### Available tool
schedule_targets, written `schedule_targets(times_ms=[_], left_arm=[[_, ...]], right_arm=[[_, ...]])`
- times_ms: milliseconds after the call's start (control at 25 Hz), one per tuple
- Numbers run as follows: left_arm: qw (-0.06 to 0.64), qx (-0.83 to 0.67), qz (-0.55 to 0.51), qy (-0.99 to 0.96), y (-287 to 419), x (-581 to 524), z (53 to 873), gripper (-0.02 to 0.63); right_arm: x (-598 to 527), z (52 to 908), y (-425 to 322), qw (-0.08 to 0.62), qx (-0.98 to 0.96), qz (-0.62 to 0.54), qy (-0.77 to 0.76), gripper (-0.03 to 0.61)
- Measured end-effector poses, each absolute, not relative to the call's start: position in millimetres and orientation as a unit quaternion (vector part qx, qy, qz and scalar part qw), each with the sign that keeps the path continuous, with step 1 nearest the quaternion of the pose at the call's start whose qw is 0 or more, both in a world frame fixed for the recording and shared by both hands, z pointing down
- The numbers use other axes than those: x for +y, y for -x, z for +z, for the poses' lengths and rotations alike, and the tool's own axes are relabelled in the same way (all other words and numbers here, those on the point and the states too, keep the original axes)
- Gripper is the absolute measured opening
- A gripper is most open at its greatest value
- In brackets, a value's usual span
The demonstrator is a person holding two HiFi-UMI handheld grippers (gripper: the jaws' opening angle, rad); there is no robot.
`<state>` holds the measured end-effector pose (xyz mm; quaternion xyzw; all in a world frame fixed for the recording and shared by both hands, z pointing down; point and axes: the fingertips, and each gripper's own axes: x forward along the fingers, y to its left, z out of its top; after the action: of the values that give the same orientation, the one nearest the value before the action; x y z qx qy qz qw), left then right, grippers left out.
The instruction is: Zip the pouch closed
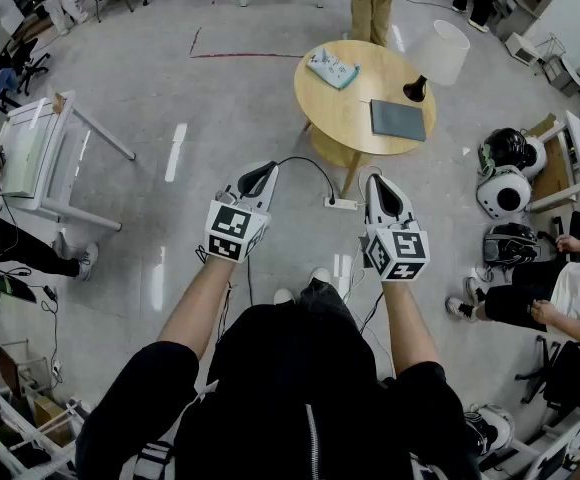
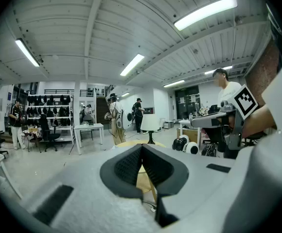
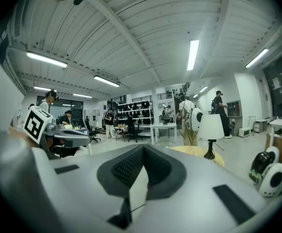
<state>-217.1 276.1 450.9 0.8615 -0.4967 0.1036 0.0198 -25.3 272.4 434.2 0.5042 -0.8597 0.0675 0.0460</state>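
We find the left claw (image 2: 142,148) closed tip to tip, with nothing between its pads. The right claw (image 3: 143,149) is likewise closed and empty. Both are held side by side over the floor (image 1: 170,98), short of the round bench (image 1: 318,116). The pouch (image 1: 332,68) lies on the bench's far left part, well apart from both claws. A dark pad (image 1: 397,119) lies to the pouch's right, and a lamp (image 1: 438,56) stands at the right edge.

Open lab: shelving (image 2: 48,111), worktables (image 2: 87,127), ceiling strip lights (image 2: 205,12)
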Motion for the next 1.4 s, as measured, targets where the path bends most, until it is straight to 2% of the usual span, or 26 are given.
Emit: schedule_targets(times_ms=[840,1400], left_arm=[[0.03,-0.477,0.105,-0.872,206.2,256.6,457.8,0.006],[0.035,-0.475,0.12,-0.871,184.3,126.2,474.1,0.006]], right_arm=[[259.2,438.6,21.0,0.048,-0.854,0.073,-0.513,0.005],[124.1,456.9,3.5,0.045,-0.854,0.086,-0.511,0.005]])
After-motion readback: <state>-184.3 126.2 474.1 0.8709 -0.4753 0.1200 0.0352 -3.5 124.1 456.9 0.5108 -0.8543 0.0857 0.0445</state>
